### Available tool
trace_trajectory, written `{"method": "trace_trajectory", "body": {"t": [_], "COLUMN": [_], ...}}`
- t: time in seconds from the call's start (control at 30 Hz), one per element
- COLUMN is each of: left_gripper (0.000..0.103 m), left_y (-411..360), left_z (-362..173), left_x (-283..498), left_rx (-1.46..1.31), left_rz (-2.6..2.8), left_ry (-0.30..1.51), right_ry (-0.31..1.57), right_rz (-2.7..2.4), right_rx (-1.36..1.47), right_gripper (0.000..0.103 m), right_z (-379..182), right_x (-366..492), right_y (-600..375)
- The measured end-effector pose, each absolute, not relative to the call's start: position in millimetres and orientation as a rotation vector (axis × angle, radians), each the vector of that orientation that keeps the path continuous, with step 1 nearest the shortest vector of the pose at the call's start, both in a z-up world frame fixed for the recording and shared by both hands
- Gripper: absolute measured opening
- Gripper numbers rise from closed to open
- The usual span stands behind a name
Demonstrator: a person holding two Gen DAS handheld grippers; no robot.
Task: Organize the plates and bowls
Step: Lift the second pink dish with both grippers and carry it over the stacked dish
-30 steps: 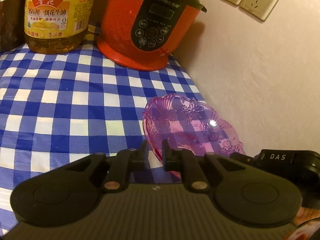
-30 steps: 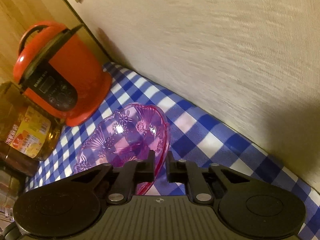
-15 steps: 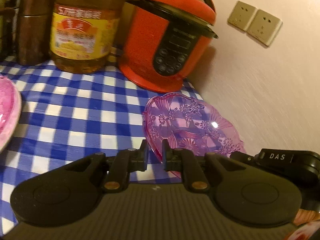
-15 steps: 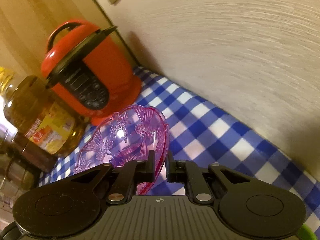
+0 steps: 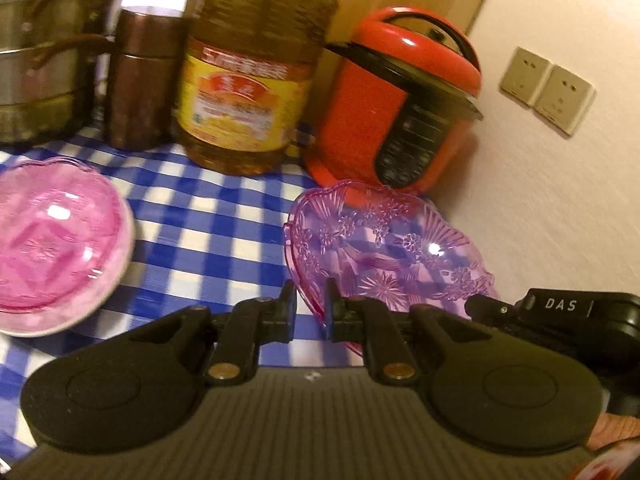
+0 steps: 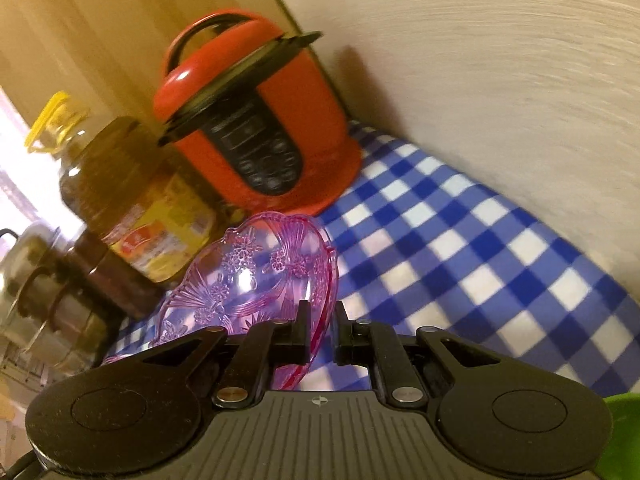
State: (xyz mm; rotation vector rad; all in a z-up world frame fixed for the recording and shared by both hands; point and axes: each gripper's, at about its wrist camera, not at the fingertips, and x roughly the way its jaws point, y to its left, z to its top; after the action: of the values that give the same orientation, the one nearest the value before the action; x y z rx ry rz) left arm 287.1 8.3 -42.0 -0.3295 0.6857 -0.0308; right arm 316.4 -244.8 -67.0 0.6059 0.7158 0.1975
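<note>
A clear purple dish (image 5: 384, 252) with a moulded flower pattern hangs tilted above the blue-and-white checked cloth (image 5: 224, 232), held by two opposite rims. My left gripper (image 5: 311, 304) is shut on its near-left rim. My right gripper (image 6: 322, 324) is shut on the other rim of the purple dish (image 6: 248, 280); its black housing (image 5: 568, 312) shows at the right of the left wrist view. A pink glass bowl (image 5: 52, 240) sits in a white-rimmed plate (image 5: 120, 276) on the cloth, to the left.
Along the back stand a red electric cooker (image 5: 396, 112), a big oil bottle (image 5: 248, 80), a copper canister (image 5: 140, 80) and a steel steamer pot (image 5: 44, 60). A pale wall with two sockets (image 5: 548, 88) closes the right side. Something green (image 6: 624, 432) shows at the lower right.
Both grippers have carried the purple dish up and back from the wall corner. The cooker and bottle look farther off, and the pink bowl, canister and steamer pot have come into view.
</note>
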Motion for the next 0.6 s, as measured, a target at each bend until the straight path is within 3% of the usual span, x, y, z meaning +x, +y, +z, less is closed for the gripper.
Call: {"method": "trace_trajectory", "body": {"t": [0.6], "left_gripper": [0.012], "left_y": [101], "left_z": [-28], "left_x": [248], "left_rx": [-0.377], "left_rz": [0.182], "left_ry": [0.631], "right_ry": [0.736], "right_rz": [0.43], "right_rx": [0.578], "right_gripper": [0.009], "right_z": [-65], "right_x": [316], "right_y": [-143]}}
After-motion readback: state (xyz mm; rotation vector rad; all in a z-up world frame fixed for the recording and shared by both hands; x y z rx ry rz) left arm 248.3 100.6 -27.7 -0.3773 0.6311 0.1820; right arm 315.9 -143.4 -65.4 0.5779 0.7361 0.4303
